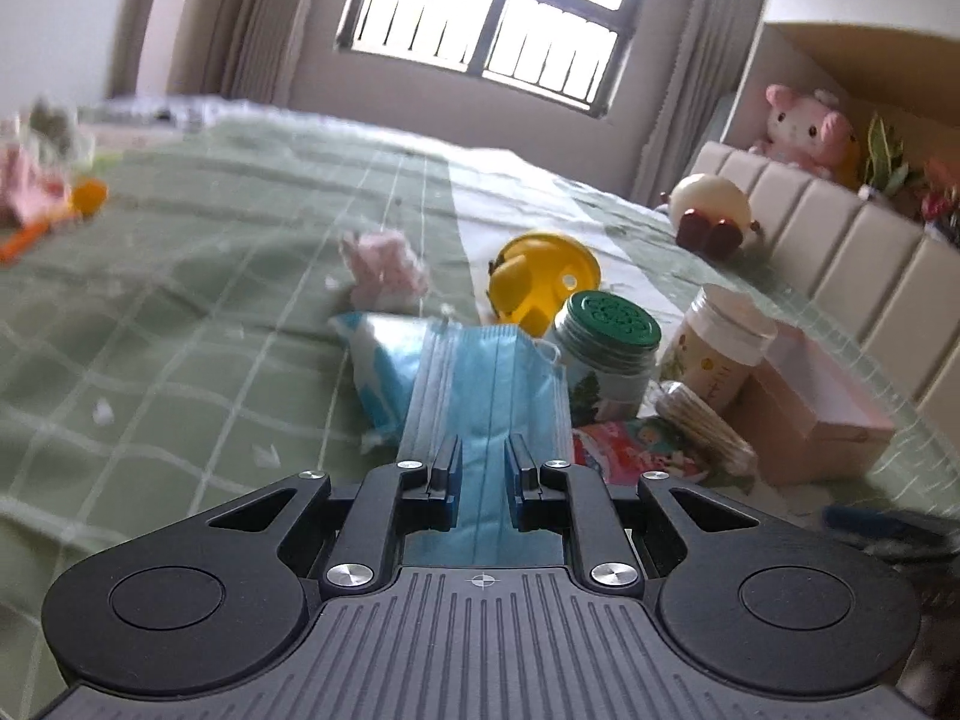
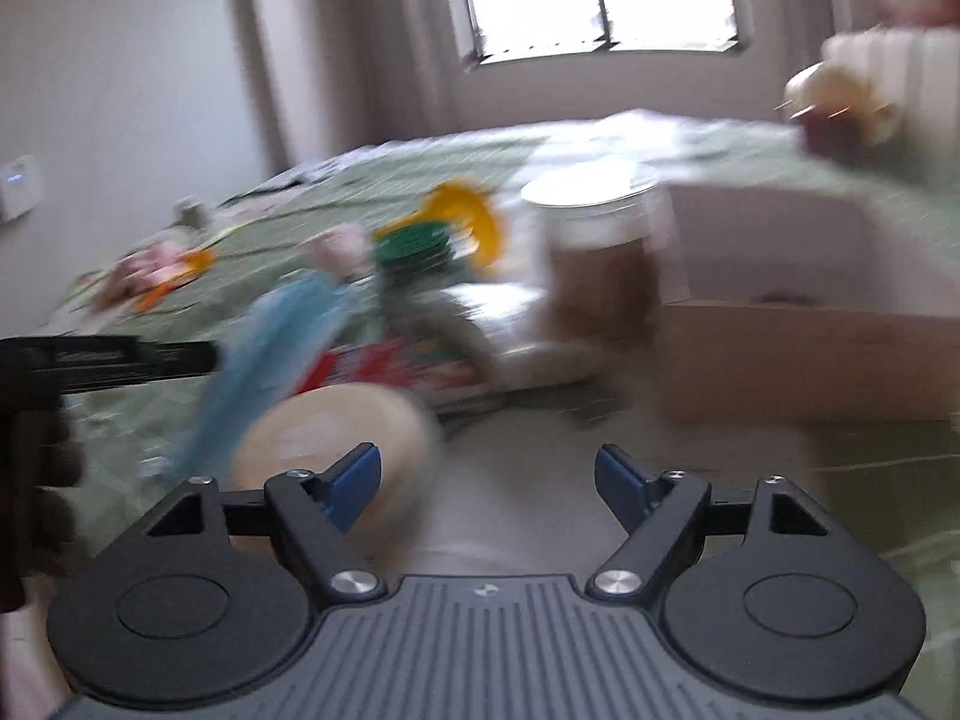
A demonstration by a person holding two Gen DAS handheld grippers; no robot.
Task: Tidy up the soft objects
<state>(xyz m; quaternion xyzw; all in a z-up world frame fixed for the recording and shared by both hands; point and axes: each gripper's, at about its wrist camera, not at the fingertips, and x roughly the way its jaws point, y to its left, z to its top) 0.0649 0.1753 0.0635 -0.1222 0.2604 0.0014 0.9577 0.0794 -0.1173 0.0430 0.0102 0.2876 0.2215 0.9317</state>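
Face mask (image 1: 480,402), blue and pleated, pinched between the jaws of the left gripper (image 1: 483,468), nearly closed on the fabric; far end of it draped forward over a blue-and-white packet (image 1: 384,372) on the bed (image 1: 180,300). Seen from the right wrist as a blurred blue strip (image 2: 270,360) hanging from the left gripper's black body (image 2: 120,360) at the left edge. Right gripper (image 2: 487,480) spread wide, nothing between its blue pads (image 2: 354,480); just beyond its left pad, a round cream-coloured thing (image 2: 336,438), too blurred to identify, and whether touching cannot be told.

Just past the mask in the left wrist view: a green-lidded jar (image 1: 606,354), a yellow plastic toy (image 1: 540,282) behind it, a white-lidded jar (image 1: 720,342) to the right, a bundle of cotton swabs (image 1: 702,420) lying nearer, a colourful flat packet (image 1: 636,444) beneath, and a pink box (image 1: 822,414) at the right. Small pink soft thing (image 1: 384,270) farther left on the bedspread, green with pale grid lines. Far left, blurred pink and orange items (image 1: 54,198). Round cream toy with dark red feet (image 1: 714,210) near the padded headboard (image 1: 840,228); pink plush (image 1: 804,126) on the shelf above it. Barred window (image 1: 492,18) with curtains on the far wall.
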